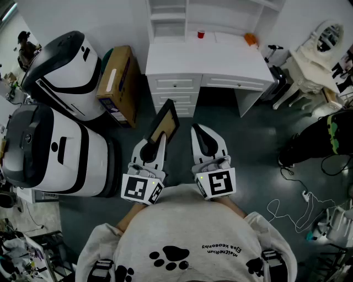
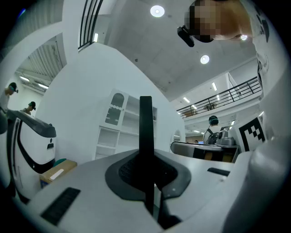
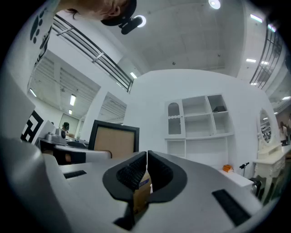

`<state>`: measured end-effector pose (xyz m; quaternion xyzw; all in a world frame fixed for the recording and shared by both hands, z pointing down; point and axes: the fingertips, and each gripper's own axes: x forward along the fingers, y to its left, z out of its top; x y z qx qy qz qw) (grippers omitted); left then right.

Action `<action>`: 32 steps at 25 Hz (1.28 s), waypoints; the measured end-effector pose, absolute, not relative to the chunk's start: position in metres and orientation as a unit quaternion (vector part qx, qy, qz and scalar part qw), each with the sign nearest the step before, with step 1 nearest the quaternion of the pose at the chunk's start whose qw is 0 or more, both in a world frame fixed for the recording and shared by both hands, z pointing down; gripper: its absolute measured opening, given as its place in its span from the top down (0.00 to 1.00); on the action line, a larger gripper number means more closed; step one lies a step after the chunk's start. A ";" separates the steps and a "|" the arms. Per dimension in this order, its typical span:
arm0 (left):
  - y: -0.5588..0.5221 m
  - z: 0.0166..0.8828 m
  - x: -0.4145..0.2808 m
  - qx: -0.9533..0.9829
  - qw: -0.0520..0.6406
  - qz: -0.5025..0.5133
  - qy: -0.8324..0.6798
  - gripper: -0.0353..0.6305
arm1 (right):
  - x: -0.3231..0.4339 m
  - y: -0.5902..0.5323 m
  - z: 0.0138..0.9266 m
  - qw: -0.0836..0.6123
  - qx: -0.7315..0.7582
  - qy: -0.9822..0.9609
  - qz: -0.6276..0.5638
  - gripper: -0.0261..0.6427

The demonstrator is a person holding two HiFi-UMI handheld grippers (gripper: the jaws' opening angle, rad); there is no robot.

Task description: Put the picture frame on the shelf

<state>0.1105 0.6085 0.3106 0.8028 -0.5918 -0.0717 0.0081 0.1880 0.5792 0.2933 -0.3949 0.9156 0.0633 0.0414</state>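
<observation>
The left gripper's (image 1: 158, 144) jaws pinch the picture frame (image 1: 164, 124) by its lower edge, short of the white desk (image 1: 209, 58). The right gripper's (image 1: 204, 139) 2 jaws are pressed together, nothing gripped.

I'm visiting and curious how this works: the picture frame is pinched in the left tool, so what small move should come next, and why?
Probably carry the picture frame forward toward the white shelf. The left gripper is shut on the frame's near edge, but a stretch of dark floor and the desk lie between it and the shelf.
</observation>
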 end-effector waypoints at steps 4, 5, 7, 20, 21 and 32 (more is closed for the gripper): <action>0.604 0.314 0.127 0.804 0.009 -0.071 -0.591 0.91 | 0.201 0.574 0.297 0.042 -0.392 0.917 0.059 0.90; 0.604 0.316 0.129 0.803 0.012 -0.071 -0.591 0.91 | 0.203 0.573 0.299 0.042 -0.391 0.918 0.058 0.90; 0.604 0.319 0.132 0.800 0.021 -0.072 -0.595 0.91 | 0.207 0.572 0.301 0.042 -0.388 0.919 0.054 0.90; 0.595 0.337 0.105 0.785 0.040 -0.082 -0.613 0.91 | 0.187 0.562 0.310 0.049 -0.374 0.925 0.044 0.90; 0.590 0.338 0.101 0.784 0.041 -0.083 -0.614 0.91 | 0.184 0.557 0.311 0.047 -0.374 0.925 0.043 0.90; 0.493 0.352 0.053 0.793 0.064 -0.086 -0.600 0.91 | 0.139 0.463 0.328 0.023 -0.390 0.920 0.025 0.90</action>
